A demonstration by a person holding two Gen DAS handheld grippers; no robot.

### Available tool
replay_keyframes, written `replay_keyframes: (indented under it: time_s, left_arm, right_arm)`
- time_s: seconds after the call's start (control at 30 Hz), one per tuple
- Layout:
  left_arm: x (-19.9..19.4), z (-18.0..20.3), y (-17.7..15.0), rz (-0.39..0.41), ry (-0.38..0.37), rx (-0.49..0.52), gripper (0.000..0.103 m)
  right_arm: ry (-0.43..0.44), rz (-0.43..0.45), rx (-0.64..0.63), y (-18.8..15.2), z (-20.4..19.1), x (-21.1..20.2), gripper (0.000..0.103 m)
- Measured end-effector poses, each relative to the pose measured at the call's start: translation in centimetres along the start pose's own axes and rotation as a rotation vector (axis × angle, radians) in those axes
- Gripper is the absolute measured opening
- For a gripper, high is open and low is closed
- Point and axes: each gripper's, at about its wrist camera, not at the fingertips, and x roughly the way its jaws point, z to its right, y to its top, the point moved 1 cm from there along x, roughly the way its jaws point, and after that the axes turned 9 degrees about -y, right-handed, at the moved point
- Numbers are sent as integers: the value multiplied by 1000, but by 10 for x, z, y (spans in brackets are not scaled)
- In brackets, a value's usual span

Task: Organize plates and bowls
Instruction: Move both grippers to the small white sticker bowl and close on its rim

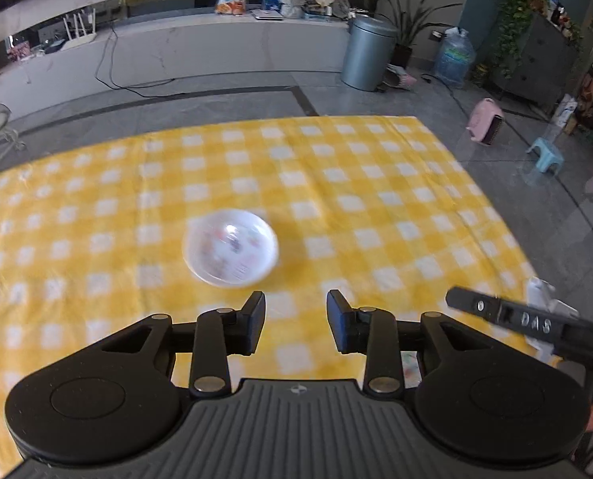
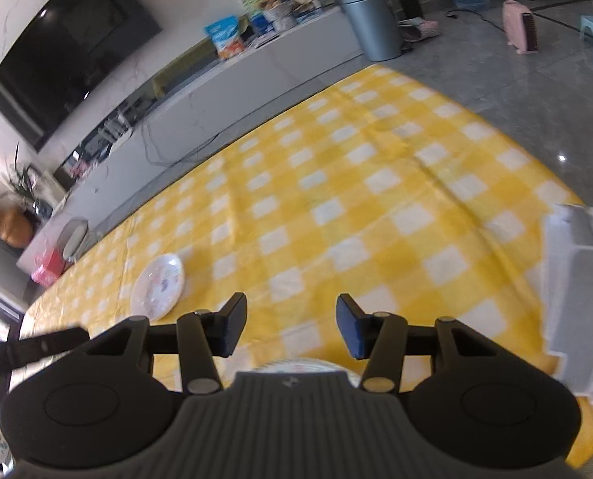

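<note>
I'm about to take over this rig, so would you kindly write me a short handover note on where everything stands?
Left gripper: open, nothing between the jaws, above the yellow-and-white checked tablecloth.
Right gripper: open, also empty.
Small white patterned bowl: alone on the cloth, just ahead of the left gripper.
White plastic dish rack: at the cloth's right edge in the right wrist view.
Another patterned white dish peeks from under the right gripper; blurred.
Done: cannot tell.
Left: the bowl is still outside the rack.

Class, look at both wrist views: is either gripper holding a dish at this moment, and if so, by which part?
Nothing is held. The left gripper stands open above the checked cloth, short of the white bowl. The right gripper is open too, with only cloth between its fingers.
</note>
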Motion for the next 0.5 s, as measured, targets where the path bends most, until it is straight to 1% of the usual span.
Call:
replay_keyframes:
  time_s: [0.1,0.17,0.23,0.27,0.33,0.37,0.43,0.5]
  left_arm:
    - [7,-19,12,-16,-8,8,40]
    - [12,-30,19,-20,17,32,40]
    - [20,-41,24,-24,35,64,40]
    - [25,-47,26,-30,32,70,40]
    - [37,-61,30,-51,11,55,40]
    - [44,-70,32,-57,1,38,40]
    - [56,-86,35,-59,-14,-5,39]
    - [70,-100,37,-61,-28,-39,36]
  right_arm:
    - [24,-23,-54,1,-27,14,49]
    - [39,-41,-89,2,-45,25,49]
    - [39,-65,-125,2,-61,37,43]
    - [37,-76,-140,2,-68,44,42]
    - [45,-99,-156,3,-80,56,40]
    - [48,-115,-155,4,-85,64,39]
    - [57,-148,-148,8,-92,79,34]
    - [60,-177,-136,10,-100,93,33]
